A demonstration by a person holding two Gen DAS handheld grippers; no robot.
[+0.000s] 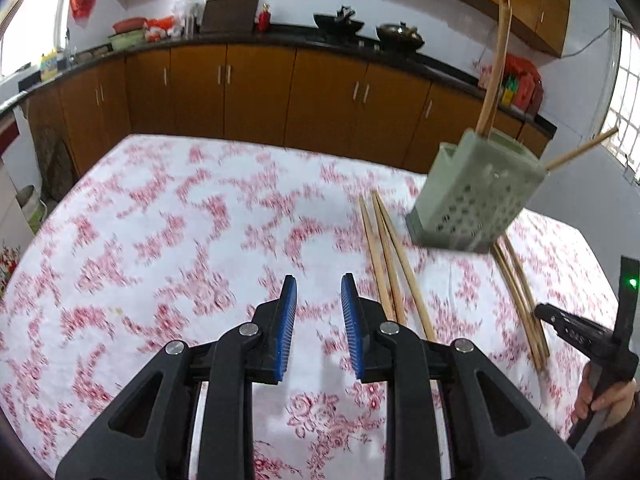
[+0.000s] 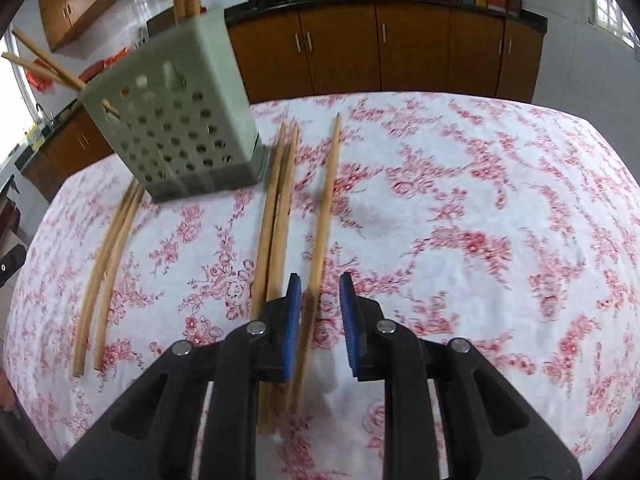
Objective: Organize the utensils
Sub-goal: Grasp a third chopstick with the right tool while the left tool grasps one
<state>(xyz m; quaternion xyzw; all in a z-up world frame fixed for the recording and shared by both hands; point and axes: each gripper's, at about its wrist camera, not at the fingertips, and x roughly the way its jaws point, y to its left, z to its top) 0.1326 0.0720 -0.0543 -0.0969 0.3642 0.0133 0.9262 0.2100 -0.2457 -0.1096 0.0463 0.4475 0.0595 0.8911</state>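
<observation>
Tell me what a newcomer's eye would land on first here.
First, the pale green holder full of holes, standing on the flowered tablecloth with chopsticks sticking out of its top. Then the loose chopsticks lying beside it, one running between the open fingers of the right gripper.

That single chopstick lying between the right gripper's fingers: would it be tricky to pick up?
Probably. The single chopstick looks thin, rigid and round, so it may roll on the tablecloth. The right gripper would hold it near one end, so it may droop.

Chopsticks (image 2: 276, 216) beside holder (image 2: 180, 120) on table (image 2: 480, 208)
</observation>
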